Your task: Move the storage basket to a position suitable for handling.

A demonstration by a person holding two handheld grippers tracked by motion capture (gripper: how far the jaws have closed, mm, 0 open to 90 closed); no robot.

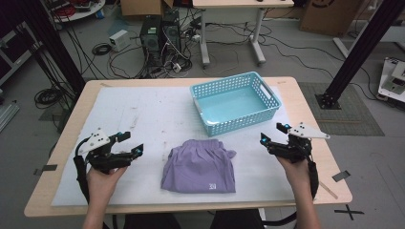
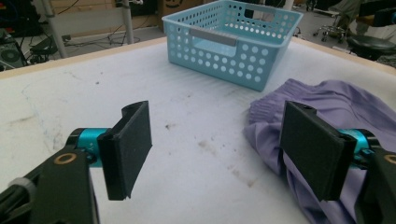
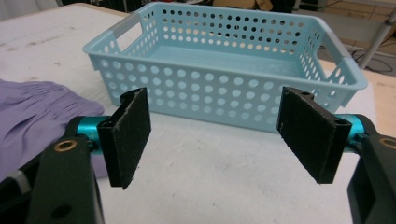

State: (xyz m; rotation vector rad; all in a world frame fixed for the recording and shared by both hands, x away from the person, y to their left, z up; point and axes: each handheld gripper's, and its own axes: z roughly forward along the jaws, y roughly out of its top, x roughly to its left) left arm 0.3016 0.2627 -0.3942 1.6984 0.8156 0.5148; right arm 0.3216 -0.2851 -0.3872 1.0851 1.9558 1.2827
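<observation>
Two grippers hovered over the white-covered table. The left gripper gaped wide, holding nothing, left of the folded lilac fabric garment. Behind the garment sat a perforated light-blue plastic basket. The right gripper stood equally wide, gripping nothing.

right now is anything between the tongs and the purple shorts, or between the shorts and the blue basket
Nothing visible. The left tongs and right tongs sit open either side of the purple shorts, with bare white mat between. The blue basket stands just behind the shorts, with nothing in it.
</observation>
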